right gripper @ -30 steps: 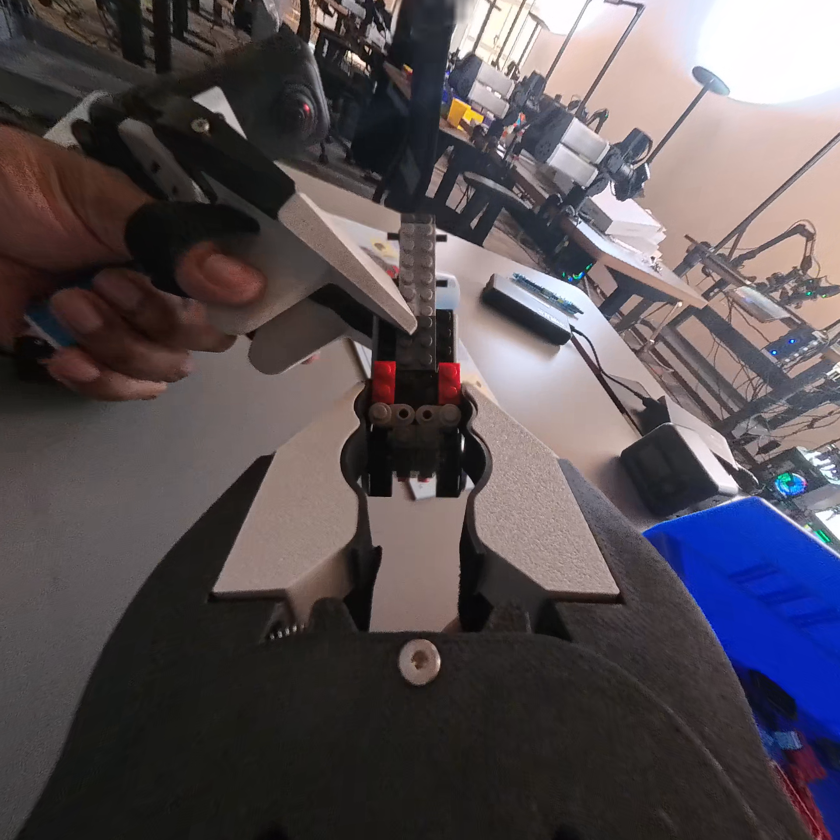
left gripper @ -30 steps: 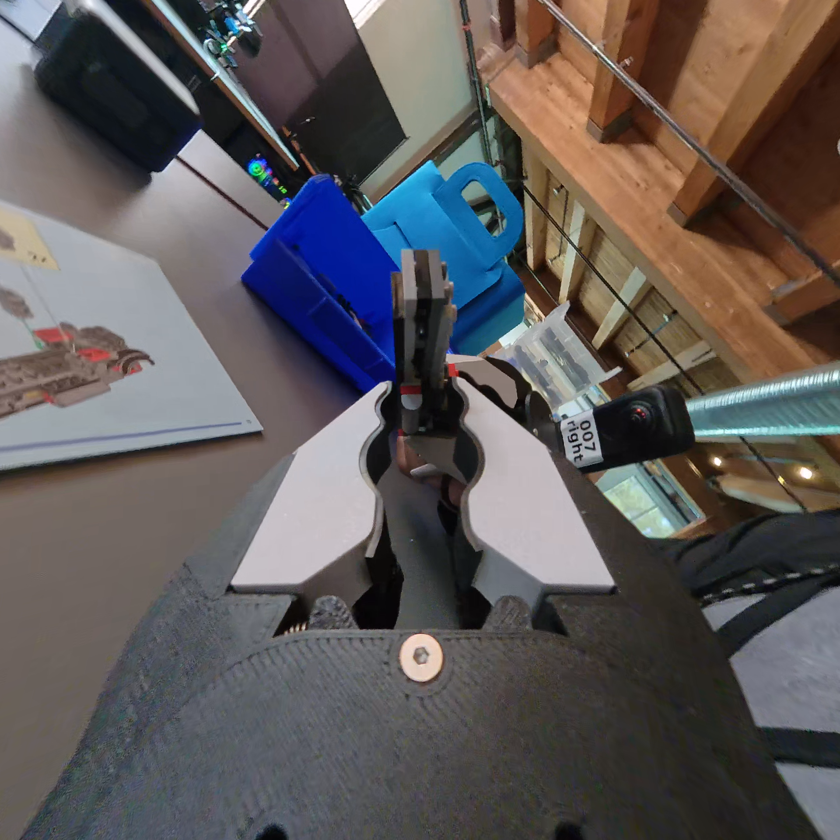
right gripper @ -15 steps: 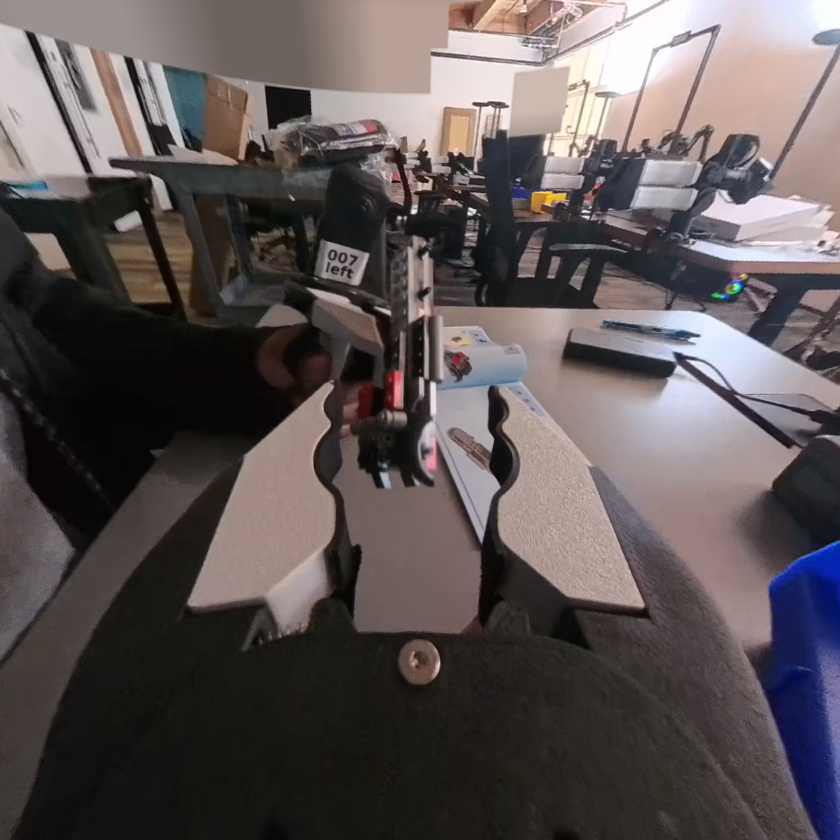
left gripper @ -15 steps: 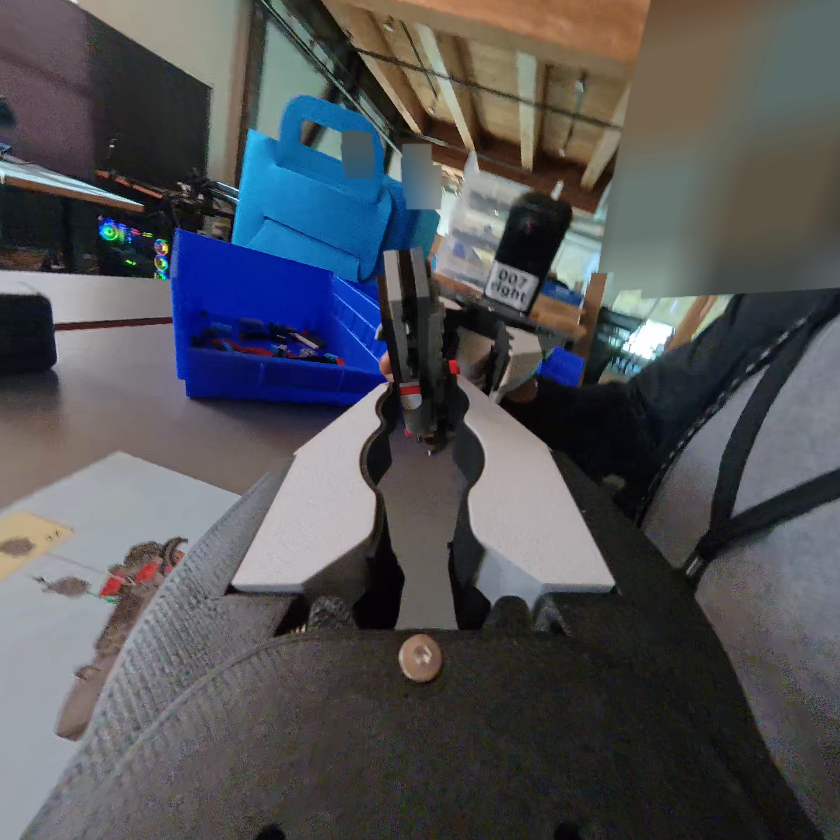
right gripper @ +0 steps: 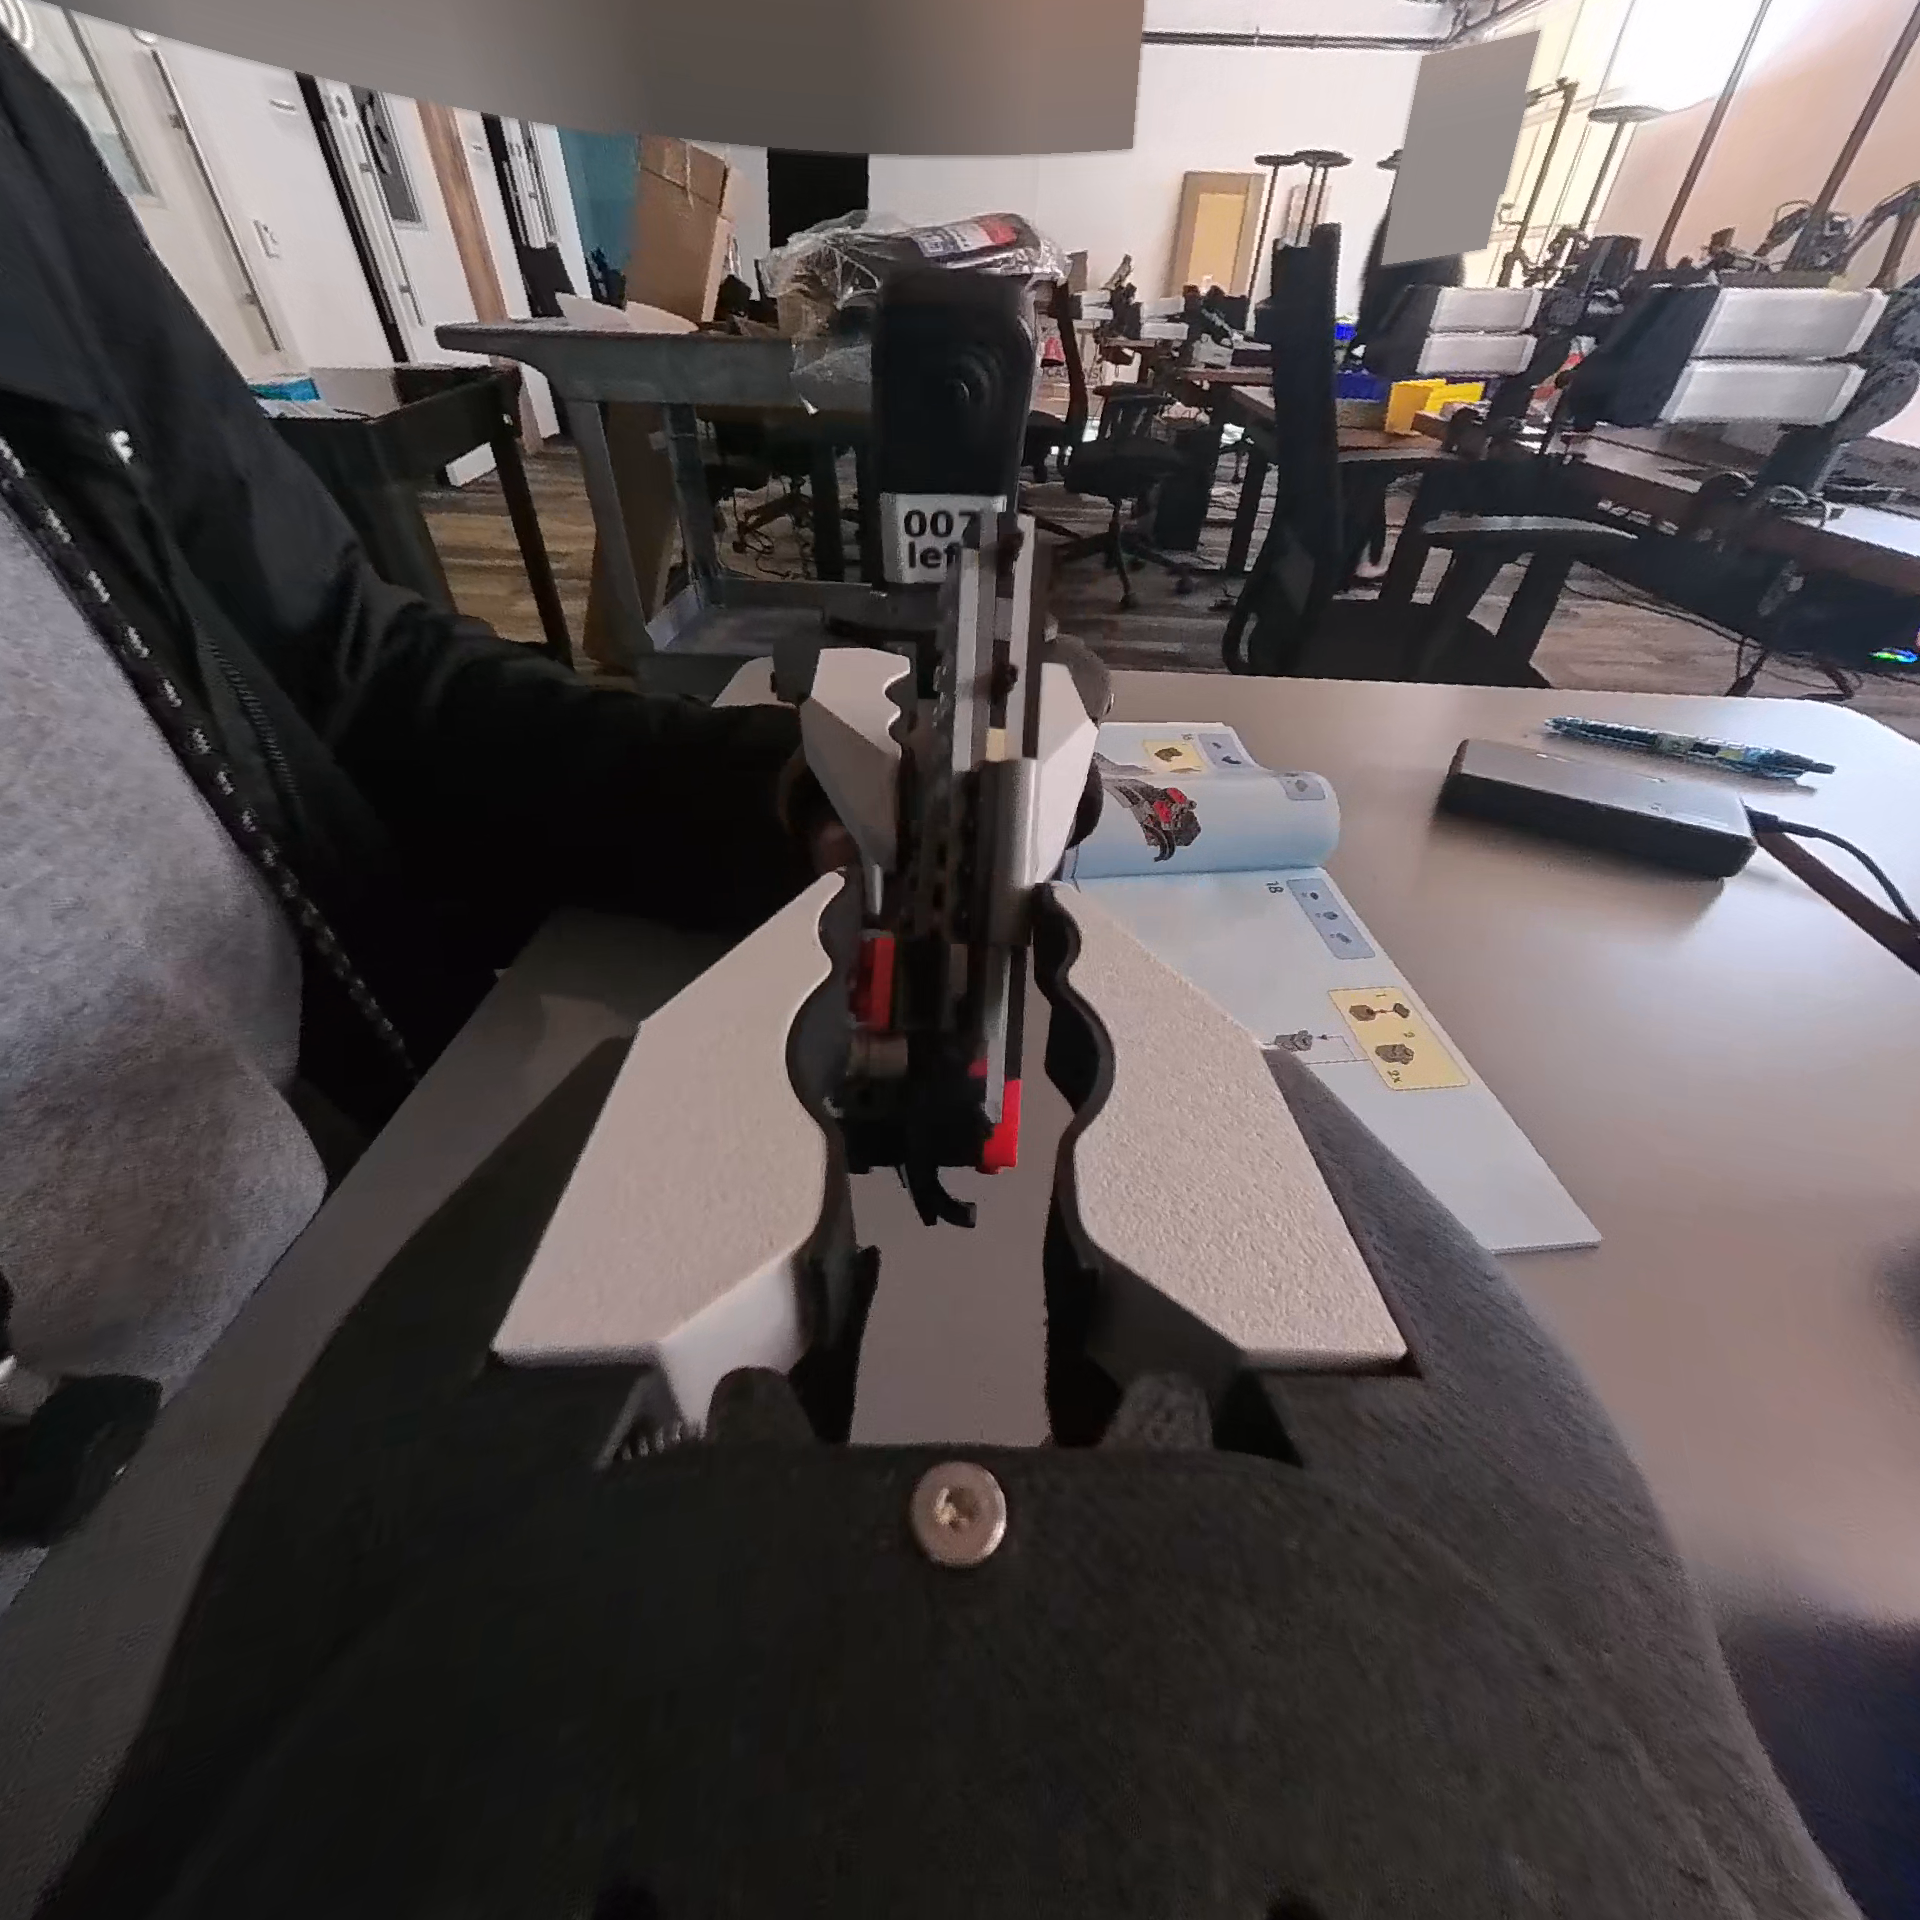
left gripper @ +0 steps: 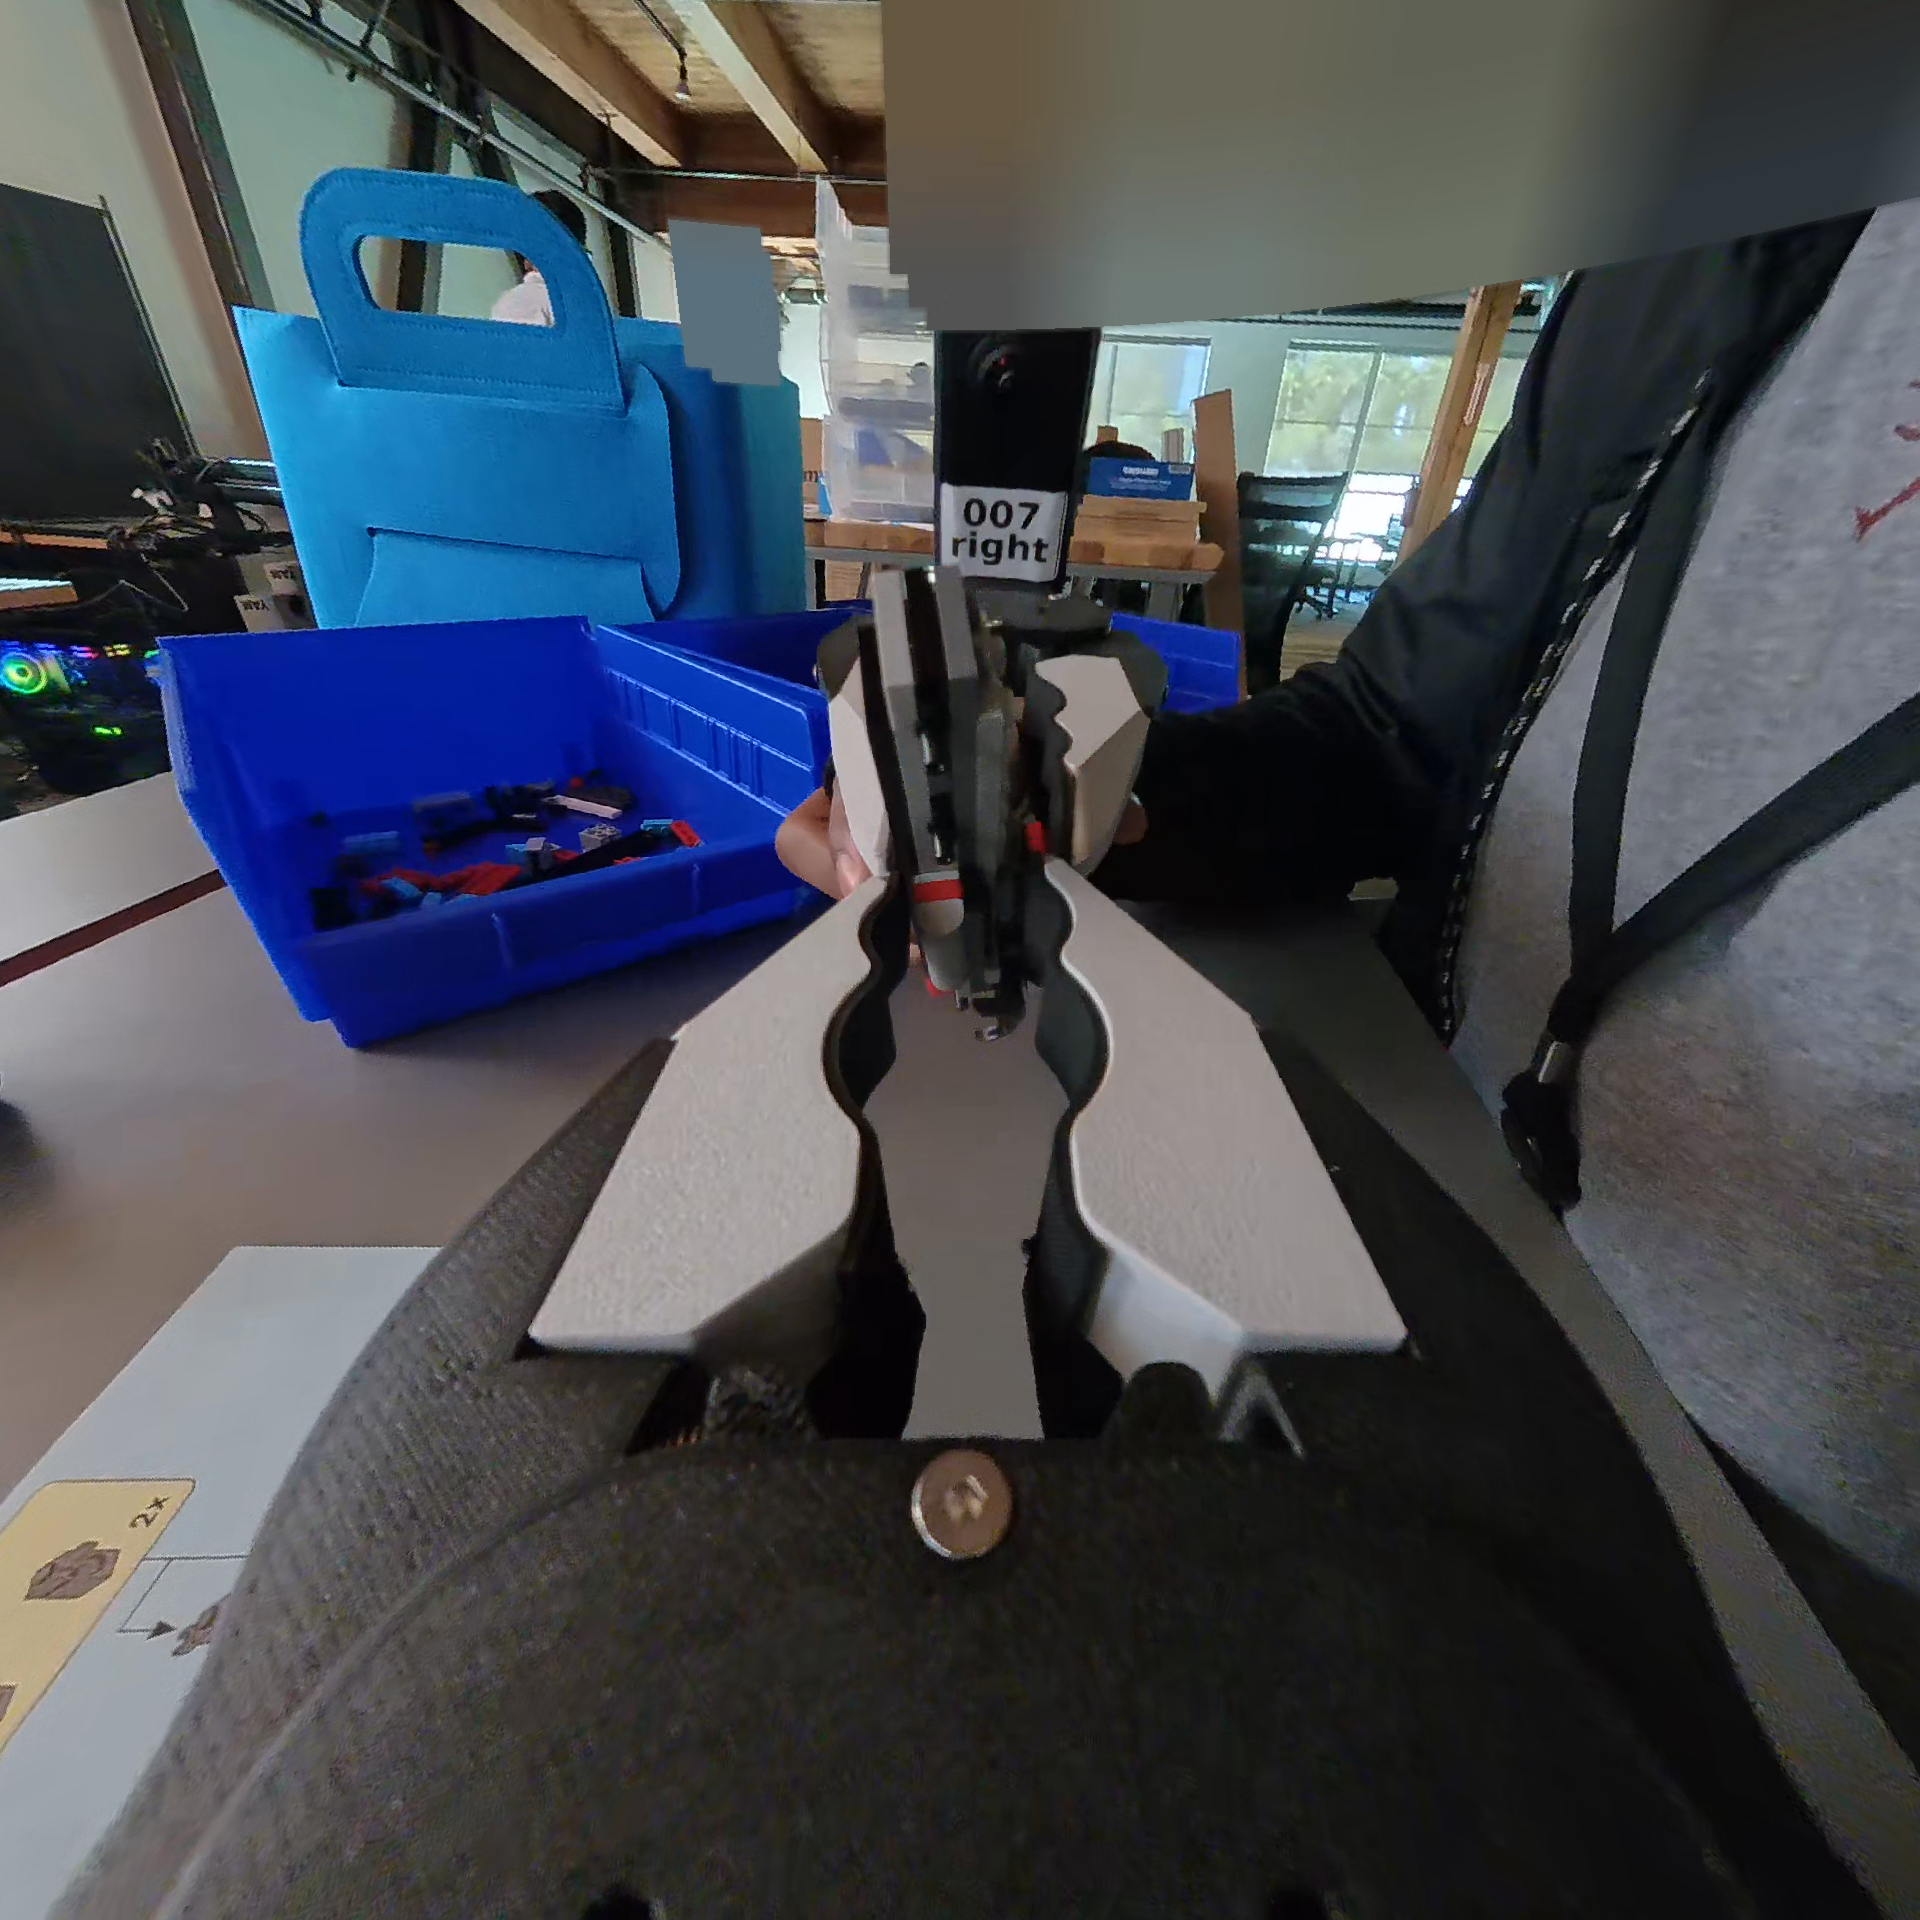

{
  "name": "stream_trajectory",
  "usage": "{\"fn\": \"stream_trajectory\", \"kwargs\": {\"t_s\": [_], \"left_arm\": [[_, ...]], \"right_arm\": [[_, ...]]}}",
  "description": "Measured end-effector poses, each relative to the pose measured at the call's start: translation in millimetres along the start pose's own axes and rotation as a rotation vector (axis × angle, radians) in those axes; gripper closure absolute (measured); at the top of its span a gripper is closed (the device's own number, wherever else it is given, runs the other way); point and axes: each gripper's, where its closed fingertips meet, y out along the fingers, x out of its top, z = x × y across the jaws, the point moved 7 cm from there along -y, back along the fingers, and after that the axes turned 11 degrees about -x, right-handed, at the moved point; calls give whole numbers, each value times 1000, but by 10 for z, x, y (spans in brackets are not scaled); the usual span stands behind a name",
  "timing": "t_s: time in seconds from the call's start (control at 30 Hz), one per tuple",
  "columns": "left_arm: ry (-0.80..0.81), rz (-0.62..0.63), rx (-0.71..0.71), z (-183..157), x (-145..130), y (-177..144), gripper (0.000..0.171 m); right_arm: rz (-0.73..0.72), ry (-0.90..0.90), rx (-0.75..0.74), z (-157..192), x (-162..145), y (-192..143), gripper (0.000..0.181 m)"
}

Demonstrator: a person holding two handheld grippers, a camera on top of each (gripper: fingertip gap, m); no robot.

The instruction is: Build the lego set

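The lego model [left gripper: 914, 727] is a tall, narrow build of grey and black plates with small red parts, held upright above the table. My left gripper [left gripper: 966, 914] is shut on its lower end. My right gripper [right gripper: 940, 904] faces the left one from the other side, and its fingers are closed against the sides of the same model [right gripper: 935, 987]. Each gripper shows in the other's view: the right gripper [left gripper: 977, 769] in the left wrist view, the left gripper [right gripper: 951, 790] in the right wrist view. A hand shows behind each gripper.
A blue bin [left gripper: 520, 956] holding loose pieces [left gripper: 499, 842] stands left of the model, with a light blue felt bag [left gripper: 468, 468] behind it. An open instruction booklet [right gripper: 1299, 987] lies on the table. A black device [right gripper: 1600, 810] lies farther right. The person's torso [left gripper: 1714, 831] is close. Only a small space, under 4 cm, lies between the two pairs of fingers.
Both grippers have swung from pointing upward to level. The right gripper let go and opened half a second ago, and has now closed on the model, which is turned edge-on.
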Motion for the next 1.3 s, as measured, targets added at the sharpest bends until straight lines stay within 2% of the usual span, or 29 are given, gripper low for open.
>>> {"fn": "stream_trajectory", "kwargs": {"t_s": [0.3,0.63,1.0,1.17,1.3], "left_arm": [[43,67,-41,-19,-37,40,150],[84,106,-51,-69,-37,67,150],[112,88,-40,-94,5,83,150],[112,71,8,-65,-9,58,150],[118,50,16,-64,25,28,150]], "right_arm": [[2,-1,37,-7,-37,-30,157],[-11,-31,66,28,-64,-45,158],[-42,-73,49,50,-21,-67,159],[4,-71,-1,28,-9,-56,158],[9,-49,1,11,7,-82,148]]}}
